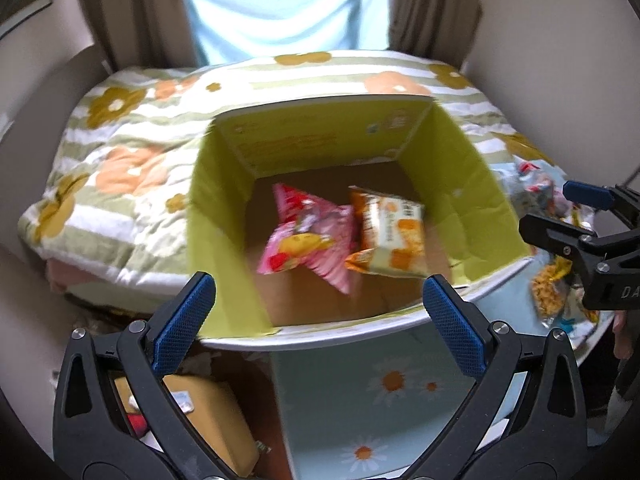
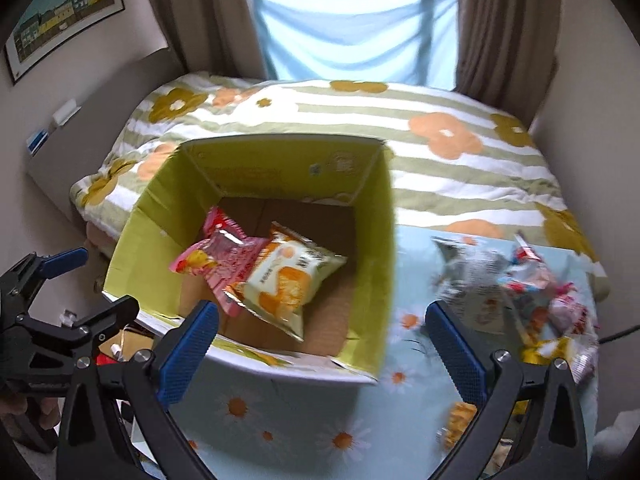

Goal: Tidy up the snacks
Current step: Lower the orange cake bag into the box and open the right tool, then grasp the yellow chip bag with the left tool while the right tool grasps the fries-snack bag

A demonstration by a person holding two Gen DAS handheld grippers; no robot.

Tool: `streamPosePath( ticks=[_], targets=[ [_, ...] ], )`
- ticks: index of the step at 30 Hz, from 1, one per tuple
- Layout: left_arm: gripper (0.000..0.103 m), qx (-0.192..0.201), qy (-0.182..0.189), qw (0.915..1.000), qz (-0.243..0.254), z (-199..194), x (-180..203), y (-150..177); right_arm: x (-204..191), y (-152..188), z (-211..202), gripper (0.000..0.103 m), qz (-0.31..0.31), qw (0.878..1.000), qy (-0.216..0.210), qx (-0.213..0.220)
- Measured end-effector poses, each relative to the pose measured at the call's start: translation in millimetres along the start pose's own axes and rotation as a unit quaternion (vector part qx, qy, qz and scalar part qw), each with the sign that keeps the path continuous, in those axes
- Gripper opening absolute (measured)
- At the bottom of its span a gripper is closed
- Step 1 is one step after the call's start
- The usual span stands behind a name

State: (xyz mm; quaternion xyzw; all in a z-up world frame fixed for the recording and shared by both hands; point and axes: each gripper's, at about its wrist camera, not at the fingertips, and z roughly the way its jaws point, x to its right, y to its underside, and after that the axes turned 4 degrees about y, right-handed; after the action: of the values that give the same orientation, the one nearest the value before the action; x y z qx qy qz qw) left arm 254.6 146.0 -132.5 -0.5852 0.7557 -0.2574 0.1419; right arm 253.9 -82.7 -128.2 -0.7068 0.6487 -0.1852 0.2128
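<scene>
- While both grippers are held above the table (image 2: 304, 432), the left gripper (image 1: 320, 300) is seen with its jaws spread wide and nothing between the blue pads (image 1: 182, 320).
- No object is touched by the left gripper; its fingers are framed over the near edge of the box (image 1: 460, 200).
- Likewise, the right gripper (image 2: 320, 328) is seen fully spread, and nothing is gripped or touched by its pads (image 2: 188, 352).
- From the left wrist view, the right gripper is seen at the right edge, beside the box and above the loose snacks (image 1: 552, 292).
- From the right wrist view, the left gripper is seen at the left edge, just off the box's near left corner.
- Two packets are contained in the open box: a pink packet (image 2: 216, 264) and an orange-and-white packet (image 2: 280, 280), the latter lying partly over the former.
- Both packets are rendered blurred, so their print cannot be read.
- A pile of further snacks (image 2: 520, 292) is left on the floral cloth of the table, to the right of the box.
- Behind the table, a bed (image 2: 440, 152) with a flowered cover is seen.
</scene>
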Motion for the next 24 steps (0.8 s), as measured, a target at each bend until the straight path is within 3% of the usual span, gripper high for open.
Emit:
streamPosePath(
  ticks=[10, 24],
  targets=[
    [0.103, 0.003, 0.045, 0.9977, 0.051, 0, 70, -6, 68, 35, -40, 0.103, 0.071, 0.996, 0.044, 0.012],
    [0.103, -0.002, 0.098, 0.9918, 0.082, 19, 218, -16, 191, 120, -67, 0.103, 0.124, 0.989, 0.068, -0.032]
  ],
)
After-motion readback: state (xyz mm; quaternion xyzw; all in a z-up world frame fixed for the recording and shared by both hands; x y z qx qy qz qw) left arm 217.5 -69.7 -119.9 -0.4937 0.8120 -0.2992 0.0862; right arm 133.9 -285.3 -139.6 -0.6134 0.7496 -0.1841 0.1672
